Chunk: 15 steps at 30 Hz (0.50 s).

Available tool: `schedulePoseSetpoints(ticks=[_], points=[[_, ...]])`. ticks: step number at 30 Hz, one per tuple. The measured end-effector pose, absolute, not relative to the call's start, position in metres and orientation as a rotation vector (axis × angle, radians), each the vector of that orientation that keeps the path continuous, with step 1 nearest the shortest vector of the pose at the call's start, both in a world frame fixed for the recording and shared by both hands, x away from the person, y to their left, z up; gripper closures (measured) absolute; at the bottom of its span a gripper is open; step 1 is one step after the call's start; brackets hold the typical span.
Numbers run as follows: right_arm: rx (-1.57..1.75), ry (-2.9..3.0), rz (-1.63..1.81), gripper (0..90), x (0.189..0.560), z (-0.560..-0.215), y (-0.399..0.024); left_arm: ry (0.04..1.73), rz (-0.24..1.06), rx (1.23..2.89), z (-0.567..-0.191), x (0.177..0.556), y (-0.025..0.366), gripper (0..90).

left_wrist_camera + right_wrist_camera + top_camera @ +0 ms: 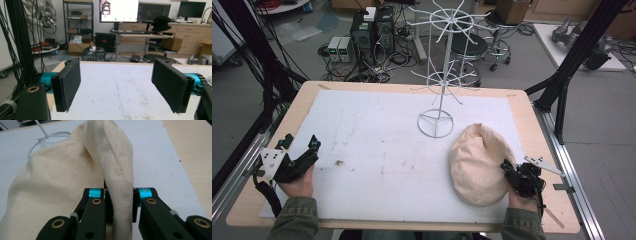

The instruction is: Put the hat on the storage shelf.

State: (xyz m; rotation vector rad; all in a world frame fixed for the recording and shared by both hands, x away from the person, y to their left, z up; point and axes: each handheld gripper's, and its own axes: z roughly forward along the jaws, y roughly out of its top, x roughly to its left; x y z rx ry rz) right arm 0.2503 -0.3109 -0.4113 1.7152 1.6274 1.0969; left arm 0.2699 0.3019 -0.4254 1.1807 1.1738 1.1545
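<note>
Cap pinched, ready to lift
Right gripper (121, 206) pinches the cream cloth cap (477, 162) beside the white wire rack (443, 75); left gripper (120, 87) spread, idle; next, probably hanging it.

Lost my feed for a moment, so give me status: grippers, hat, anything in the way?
Right gripper shut on cream hat fold. Left gripper open, nothing between jaws. White wire stand upright just beyond hat.

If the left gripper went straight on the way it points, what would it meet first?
Probably nothing on the table: the open left gripper faces bare white mat up to the far edge, though depth is unclear.
</note>
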Motion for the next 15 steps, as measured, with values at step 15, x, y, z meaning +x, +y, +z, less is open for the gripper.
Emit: schedulePoseSetpoints(ticks=[15], points=[[1.573, 1.575, 1.148, 82.6, 0.242, -0.4, -0.303, 1.172, 1.153, 1.186, -0.425, 0.27, 0.301, 23.8]])
